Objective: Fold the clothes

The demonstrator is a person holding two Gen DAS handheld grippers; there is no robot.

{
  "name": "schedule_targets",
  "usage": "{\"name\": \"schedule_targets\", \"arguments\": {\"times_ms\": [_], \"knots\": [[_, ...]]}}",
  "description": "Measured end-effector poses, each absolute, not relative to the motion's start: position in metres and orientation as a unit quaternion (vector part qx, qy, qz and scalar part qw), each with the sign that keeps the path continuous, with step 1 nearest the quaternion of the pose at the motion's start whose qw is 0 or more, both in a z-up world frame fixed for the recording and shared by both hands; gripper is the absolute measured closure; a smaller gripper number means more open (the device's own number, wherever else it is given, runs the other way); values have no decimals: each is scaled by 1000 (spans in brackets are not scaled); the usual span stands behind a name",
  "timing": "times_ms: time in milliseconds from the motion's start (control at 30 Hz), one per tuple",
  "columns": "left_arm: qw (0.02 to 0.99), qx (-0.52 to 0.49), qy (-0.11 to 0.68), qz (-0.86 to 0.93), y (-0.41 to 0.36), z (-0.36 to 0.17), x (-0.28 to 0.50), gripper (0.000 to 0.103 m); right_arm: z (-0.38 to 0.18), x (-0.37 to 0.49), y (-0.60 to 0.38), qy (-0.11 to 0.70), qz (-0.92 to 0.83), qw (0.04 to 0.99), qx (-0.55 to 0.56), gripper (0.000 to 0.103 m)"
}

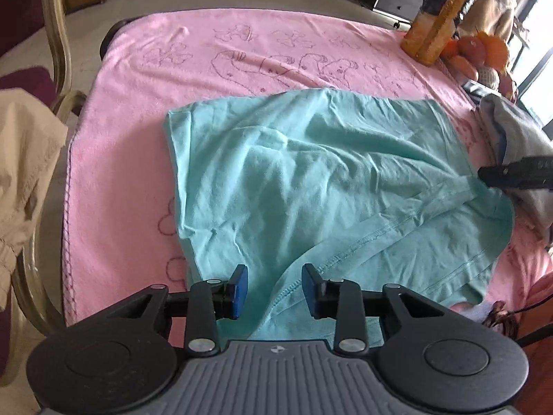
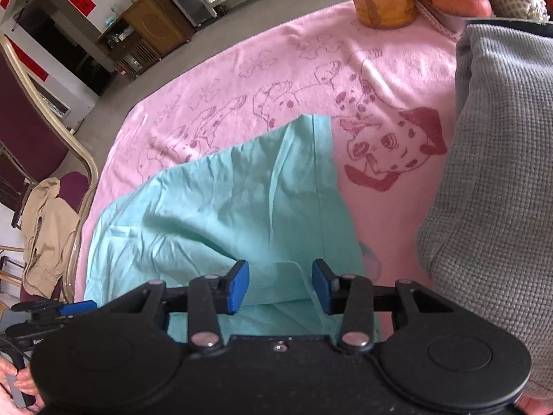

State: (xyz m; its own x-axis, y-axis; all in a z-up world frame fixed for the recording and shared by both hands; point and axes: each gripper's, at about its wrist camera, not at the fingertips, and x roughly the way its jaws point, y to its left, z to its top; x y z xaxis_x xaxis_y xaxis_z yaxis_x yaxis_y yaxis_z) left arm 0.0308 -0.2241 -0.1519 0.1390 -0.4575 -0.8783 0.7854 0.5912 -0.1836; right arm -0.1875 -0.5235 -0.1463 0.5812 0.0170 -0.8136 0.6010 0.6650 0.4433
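Left wrist view: the left tool points down over the near edge of a mint-green garment that lies spread and wrinkled on a pink blanket covering the desk. Its two blue pads stand partly apart, and a stitched hem fold of the garment runs up through the gap between them. The pads do not press on the cloth, so the tool is released, grasping nothing. At the right edge the black tip of the right tool sits at the garment's far corner, beside a grey knitted item. An orange jar and fruit stand at the far right of the desk.

Right wrist view: the right tool hovers over a corner of the same garment, a folded flap lying between its blue pads. The pads are partly apart and clear of the cloth: released, holding nothing. The grey knitted item lies just to the right. The left tool shows at the lower left, by the garment's edge.
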Motion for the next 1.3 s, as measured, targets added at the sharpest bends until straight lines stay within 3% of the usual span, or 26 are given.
{"name": "schedule_targets", "arguments": {"times_ms": [600,700,867,1100,1300], "knots": [[733,210,480,-435,-232,-160,16,86,-154,-171,-523,453,-181,819,303,65],[742,223,463,-431,-233,-160,11,100,-154,-170,-514,463,-177,825,270,86],[767,246,409,-429,-231,-151,-4,103,-143,-181,-497,443,-193,843,233,99],[795,259,367,-407,-212,-137,-26,103,-121,-216,-471,386,-231,863,228,102],[806,274,351,-389,-200,-136,-47,103,-124,-240,-442,386,-235,864,223,102]]}}
